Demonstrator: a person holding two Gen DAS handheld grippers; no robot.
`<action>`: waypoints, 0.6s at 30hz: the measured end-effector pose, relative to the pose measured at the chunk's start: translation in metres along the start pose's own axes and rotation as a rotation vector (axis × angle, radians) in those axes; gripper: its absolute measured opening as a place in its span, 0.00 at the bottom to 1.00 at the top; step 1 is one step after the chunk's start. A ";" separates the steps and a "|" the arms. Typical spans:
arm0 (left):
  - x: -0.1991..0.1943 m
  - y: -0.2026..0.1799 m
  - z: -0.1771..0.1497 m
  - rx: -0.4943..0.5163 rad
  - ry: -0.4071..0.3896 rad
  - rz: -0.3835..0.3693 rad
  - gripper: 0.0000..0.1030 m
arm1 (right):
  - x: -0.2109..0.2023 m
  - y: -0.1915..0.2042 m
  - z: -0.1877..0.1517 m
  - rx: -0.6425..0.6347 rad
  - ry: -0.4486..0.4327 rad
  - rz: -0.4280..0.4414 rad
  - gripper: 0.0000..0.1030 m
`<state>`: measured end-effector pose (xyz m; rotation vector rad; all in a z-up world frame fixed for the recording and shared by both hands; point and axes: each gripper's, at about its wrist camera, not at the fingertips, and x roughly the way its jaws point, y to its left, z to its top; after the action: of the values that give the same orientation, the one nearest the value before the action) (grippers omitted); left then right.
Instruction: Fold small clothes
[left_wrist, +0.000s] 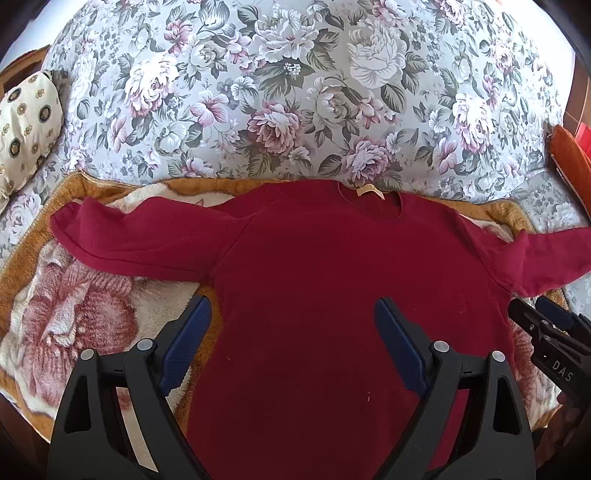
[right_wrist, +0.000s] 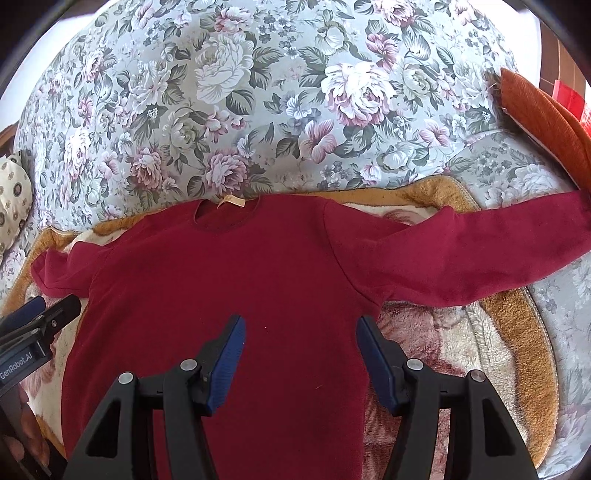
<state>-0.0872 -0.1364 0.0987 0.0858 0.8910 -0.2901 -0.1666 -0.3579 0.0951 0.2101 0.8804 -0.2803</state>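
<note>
Both tongs are hanging open over the near part of the sweater, gripping nothing. Left tongs (left_wrist: 293, 328) are gaping wide, one blue pad over the blanket (left_wrist: 74, 314) at the sweater's left edge, the other over the body. Right tongs (right_wrist: 301, 347) are spread a bit less wide, straddling the sweater's right side edge; they're also showing at the right rim of the left view.

Sweater (left_wrist: 332, 280), dark red, is lying flat & face up on the blanket on a floral sofa (left_wrist: 295, 92), collar at the far side, hem toward the cams. Left sleeve (left_wrist: 140, 236) & right sleeve (right_wrist: 480, 251) are both sticking straight out.

Progress, as I judge it: garment's spread & smoothed, but no fold made yet. Sleeves, sides & the hem-to-collar fold are all still to do.

Writing: "DAS" on the right tongs' body in the left view; "GenRobot.AI" on the left tongs' body in the right view. A small tan neck tag (right_wrist: 231, 202) is sitting in the collar, text too small to read.
</note>
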 end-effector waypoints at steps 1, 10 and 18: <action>0.000 -0.003 0.000 0.008 -0.002 0.002 0.88 | 0.000 0.000 0.000 0.001 -0.002 0.002 0.59; 0.000 -0.013 0.001 0.047 -0.030 0.023 0.88 | 0.001 0.000 0.004 0.022 -0.008 0.017 0.59; 0.005 -0.001 0.004 0.013 -0.007 0.033 0.88 | 0.012 0.015 0.007 -0.003 0.005 0.039 0.59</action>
<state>-0.0818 -0.1394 0.0971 0.1117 0.8795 -0.2652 -0.1496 -0.3476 0.0908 0.2254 0.8810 -0.2424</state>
